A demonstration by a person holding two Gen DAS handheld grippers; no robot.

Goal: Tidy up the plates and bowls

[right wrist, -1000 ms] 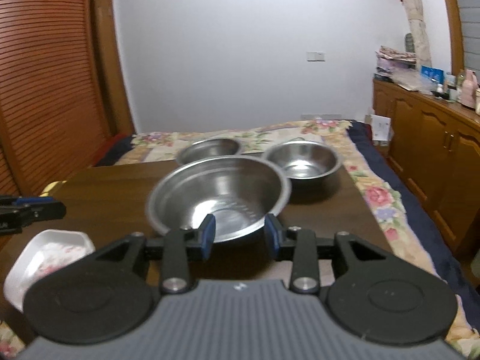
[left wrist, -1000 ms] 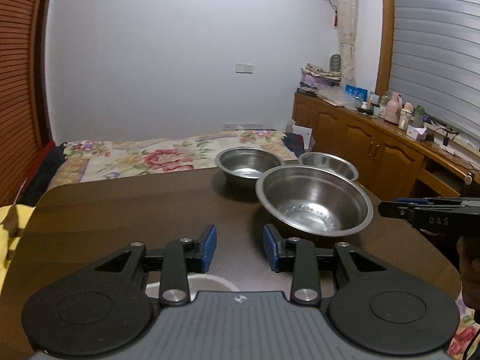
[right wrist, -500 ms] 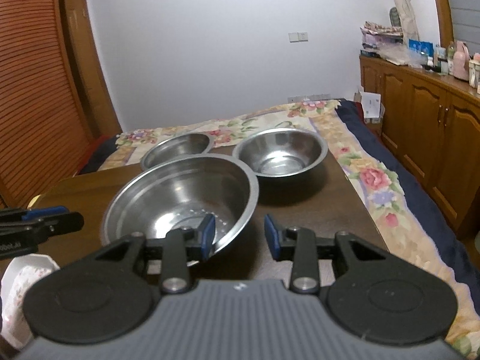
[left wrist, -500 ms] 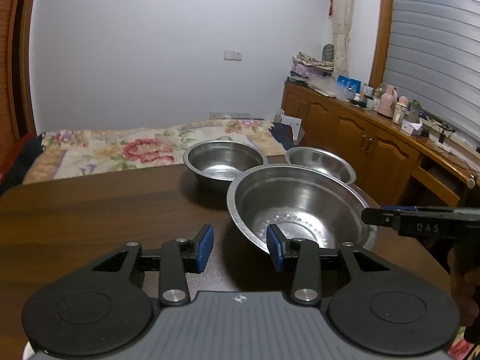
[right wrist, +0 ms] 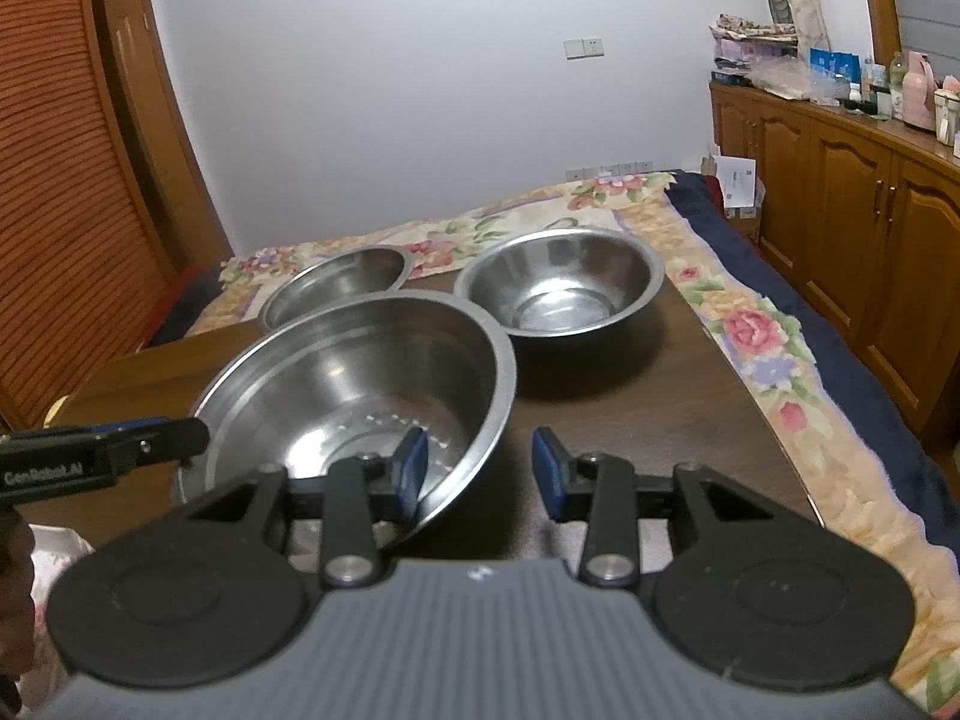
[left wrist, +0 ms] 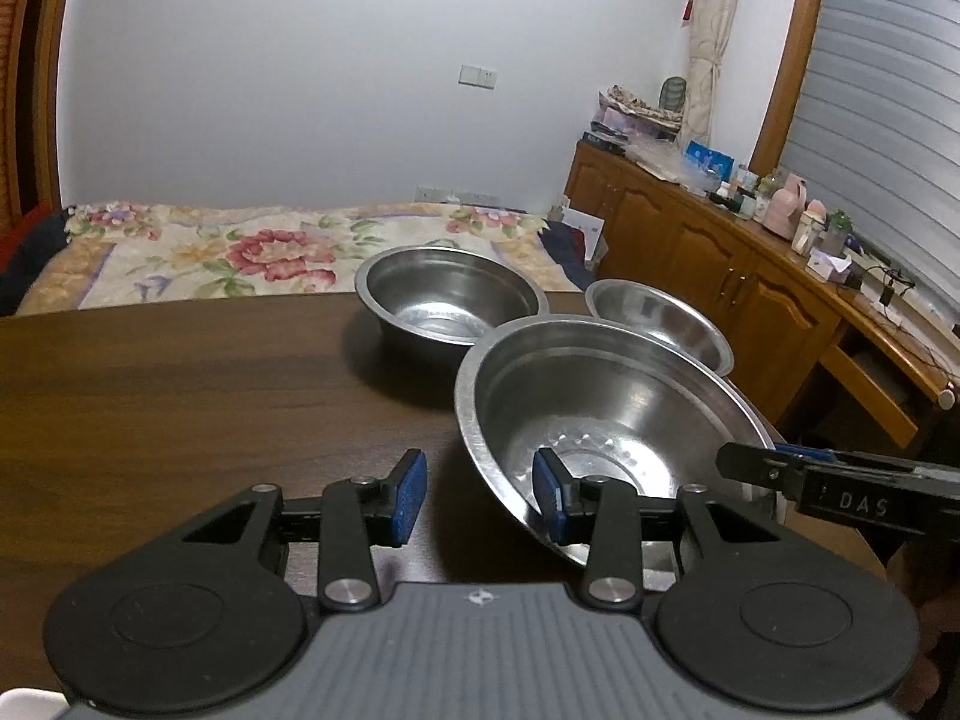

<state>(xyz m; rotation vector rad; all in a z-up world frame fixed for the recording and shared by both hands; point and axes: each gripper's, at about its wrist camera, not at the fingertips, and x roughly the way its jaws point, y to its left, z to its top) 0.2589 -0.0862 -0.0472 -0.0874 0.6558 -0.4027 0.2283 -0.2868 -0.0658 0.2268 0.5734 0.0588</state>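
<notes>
Three steel bowls stand on a dark wooden table. The large perforated bowl is nearest, also in the right wrist view. Behind it are a medium bowl and a small bowl. My left gripper is open, its right finger over the large bowl's near-left rim. My right gripper is open, its left finger over the bowl's near-right rim. Each gripper shows at the edge of the other's view.
A white patterned dish lies at the table's near left edge. A bed with a floral cover lies beyond the table. Wooden cabinets with clutter run along the right wall.
Both grippers have moved in toward the large bowl from either side; their inner fingers now straddle its near rim. The bowls have not moved.
</notes>
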